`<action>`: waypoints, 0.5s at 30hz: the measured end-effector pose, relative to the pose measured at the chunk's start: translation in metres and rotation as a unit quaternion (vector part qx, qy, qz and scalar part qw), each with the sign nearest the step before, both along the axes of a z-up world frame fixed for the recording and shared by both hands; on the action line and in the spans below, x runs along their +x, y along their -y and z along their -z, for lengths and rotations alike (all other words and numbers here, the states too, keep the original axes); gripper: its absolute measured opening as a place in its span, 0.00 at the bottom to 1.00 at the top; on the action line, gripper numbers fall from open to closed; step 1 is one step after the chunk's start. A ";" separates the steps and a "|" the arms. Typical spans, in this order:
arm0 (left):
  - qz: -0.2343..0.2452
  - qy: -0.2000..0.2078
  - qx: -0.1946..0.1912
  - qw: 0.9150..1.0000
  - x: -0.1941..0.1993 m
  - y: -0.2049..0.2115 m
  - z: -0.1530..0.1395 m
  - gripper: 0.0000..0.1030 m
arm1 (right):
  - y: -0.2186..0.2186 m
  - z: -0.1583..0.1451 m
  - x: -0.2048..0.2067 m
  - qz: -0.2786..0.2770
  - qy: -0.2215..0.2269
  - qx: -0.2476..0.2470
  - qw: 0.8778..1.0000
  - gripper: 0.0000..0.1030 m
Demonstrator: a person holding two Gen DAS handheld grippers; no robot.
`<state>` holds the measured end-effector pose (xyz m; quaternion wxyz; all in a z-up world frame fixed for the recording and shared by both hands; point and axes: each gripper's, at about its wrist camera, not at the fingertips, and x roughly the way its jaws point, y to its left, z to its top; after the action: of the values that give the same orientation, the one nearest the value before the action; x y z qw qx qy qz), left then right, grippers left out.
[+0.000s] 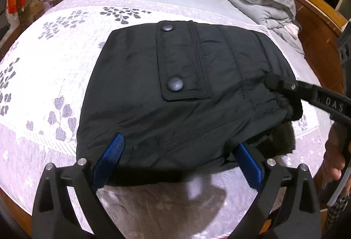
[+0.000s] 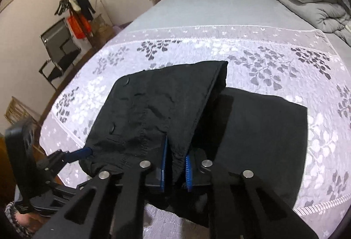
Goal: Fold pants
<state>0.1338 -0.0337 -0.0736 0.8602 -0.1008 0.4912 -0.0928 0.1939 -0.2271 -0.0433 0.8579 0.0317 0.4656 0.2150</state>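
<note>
Two hand-held grippers: left (image 1: 178, 157) spread wide, right (image 2: 175, 170) pinching one black pants (image 1: 175, 90) carrying two snaps.

Matt black woven-cloth pants (image 1: 186, 90) with 2 dull metal snaps (image 1: 175, 83), on patterned fabric bedspread (image 1: 54, 59).

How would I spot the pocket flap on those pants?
Start at the bed with its leaf-patterned cover, then find the black pants lying on it. The pocket flap is the stitched rectangle on top, the only part carrying two round grey snaps.

Black pants (image 1: 175, 90) across wide-spread left claw (image 1: 177, 162)
</note>
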 end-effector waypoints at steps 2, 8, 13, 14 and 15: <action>0.005 -0.002 -0.012 1.000 -0.006 0.004 -0.009 0.93 | 0.009 -0.009 -0.004 0.009 0.008 0.003 1.000 0.12; 0.017 0.027 -0.049 0.998 -0.024 0.008 -0.042 0.93 | 0.059 -0.034 -0.008 0.067 0.037 -0.004 0.997 0.12; 0.002 0.033 -0.032 0.999 -0.011 0.004 -0.040 0.93 | 0.096 -0.025 -0.010 0.100 0.014 -0.009 0.995 0.12; 0.001 0.031 -0.026 0.999 -0.008 0.006 -0.038 0.93 | 0.100 -0.022 -0.010 0.102 0.011 -0.011 0.995 0.12; 0.002 0.029 -0.018 0.999 -0.005 0.008 -0.036 0.93 | 0.104 -0.018 -0.010 0.105 0.008 -0.011 0.994 0.12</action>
<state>0.1293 -0.0419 -0.0375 0.8719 -0.1123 0.4646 -0.1061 0.1842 -0.3315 -0.0252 0.8797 0.0698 0.4551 0.1188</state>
